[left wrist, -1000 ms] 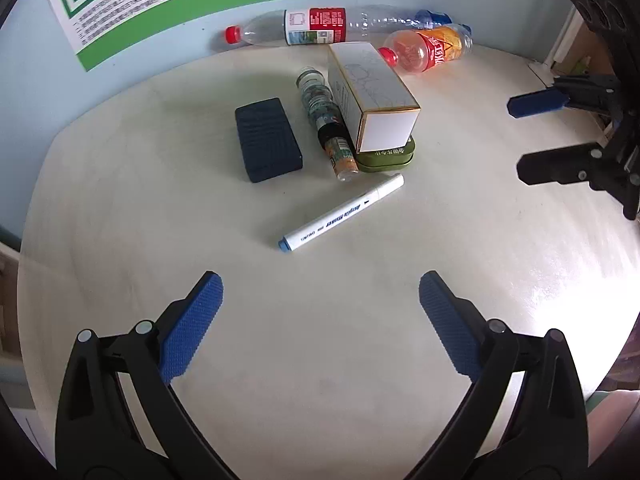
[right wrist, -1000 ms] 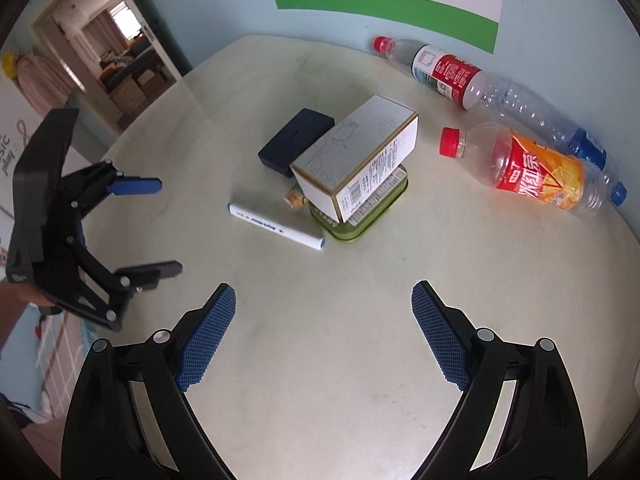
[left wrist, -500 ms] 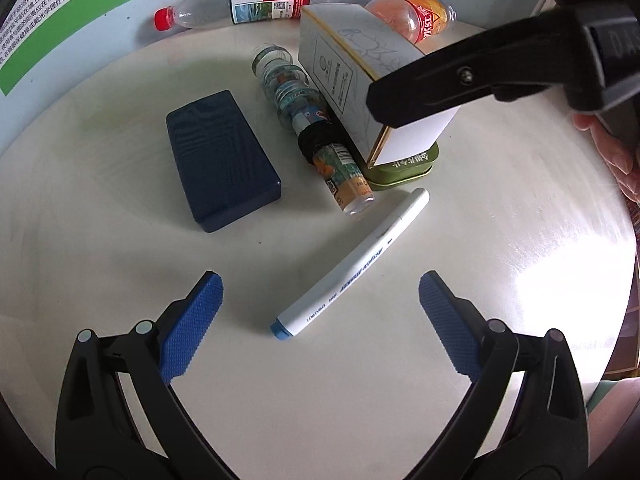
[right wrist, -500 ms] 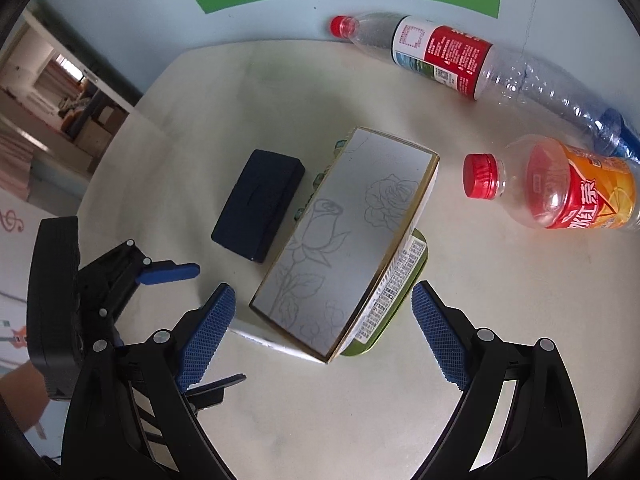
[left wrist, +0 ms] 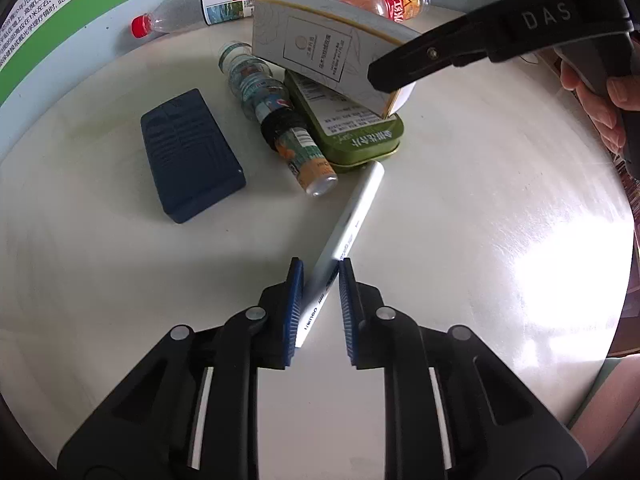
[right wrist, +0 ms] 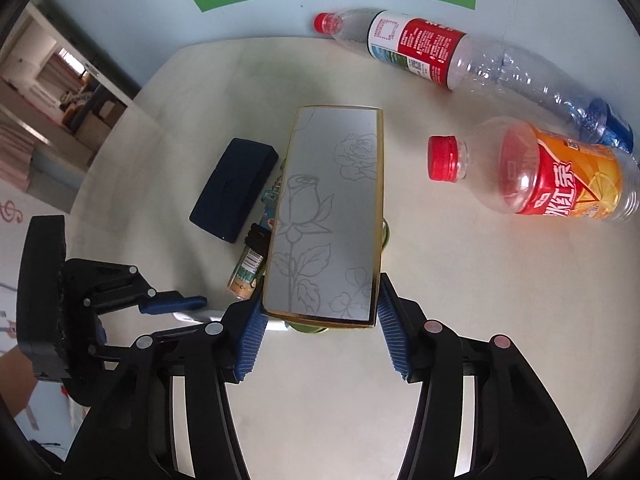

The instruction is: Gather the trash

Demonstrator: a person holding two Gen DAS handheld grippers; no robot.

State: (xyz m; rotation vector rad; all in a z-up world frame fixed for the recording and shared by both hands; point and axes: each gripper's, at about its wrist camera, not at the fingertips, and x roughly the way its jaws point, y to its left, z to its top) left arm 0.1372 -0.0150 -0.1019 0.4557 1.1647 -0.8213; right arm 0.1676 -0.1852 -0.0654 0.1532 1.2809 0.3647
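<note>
The left gripper (left wrist: 320,276) has just clamped down, and there's the white marker pen (left wrist: 344,232) pinched between its blue pads low in the centre of the left wrist view, the pen's body running up and to the right across the pale bench (left wrist: 480,208). Over on the other side, the right gripper (right wrist: 320,312) has just been closing too, and its pads now squeeze the near end of the rose-printed carton (right wrist: 328,216), right in the middle of the right wrist view. That carton is tilted, its lower edge resting on the green tin (left wrist: 360,136), which sits on the bench at centre frame in the left view.

Beside the tin, touching its left side, lies a small labelled bottle (left wrist: 280,120), and further left a dark blue case (left wrist: 188,156) lies flat on its own. Along the wall at the top of the frame lies a clear bottle with a red cap (right wrist: 432,48); just below it to the right, an orange drink bottle (right wrist: 552,172), also on its side. A hand (left wrist: 600,96) grips the right gripper's handle at the right edge of the left view.
</note>
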